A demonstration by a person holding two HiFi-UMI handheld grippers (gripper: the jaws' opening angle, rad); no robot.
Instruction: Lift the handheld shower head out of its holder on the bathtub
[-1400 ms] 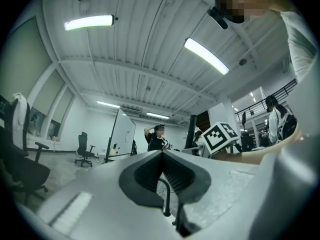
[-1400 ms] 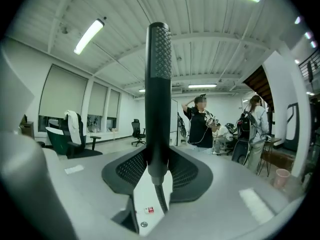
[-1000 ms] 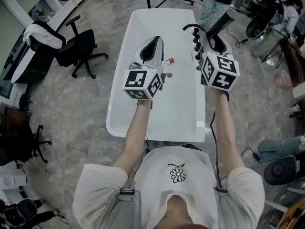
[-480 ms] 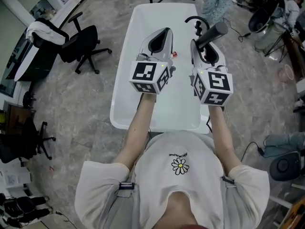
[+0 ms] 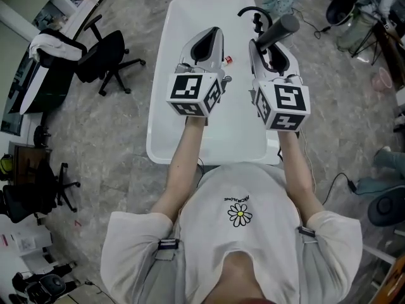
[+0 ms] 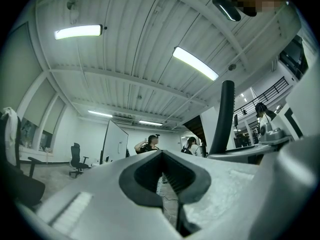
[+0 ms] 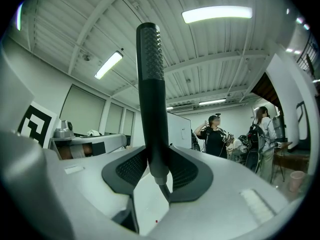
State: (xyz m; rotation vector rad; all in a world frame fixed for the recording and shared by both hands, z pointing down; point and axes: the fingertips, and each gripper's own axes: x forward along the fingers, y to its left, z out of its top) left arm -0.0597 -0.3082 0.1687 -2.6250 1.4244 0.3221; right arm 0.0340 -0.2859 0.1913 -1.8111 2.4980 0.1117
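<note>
The right gripper (image 7: pixel 158 170) is closed on the low handle of the shower head (image 7: pixel 151 94), which stands upright at frame centre, over the bathtub (image 5: pixel 166 75). The left gripper (image 6: pixel 165 176) is closed, empty. The handle looks stiff and smooth, maybe slippery; its hose (image 7: pixel 163 189) will probably drag.

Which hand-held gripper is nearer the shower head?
Right. The right hand-held gripper is closed on the shower head at its handle; the left hand-held gripper, shut and empty, sits to its left over the tub.
</note>
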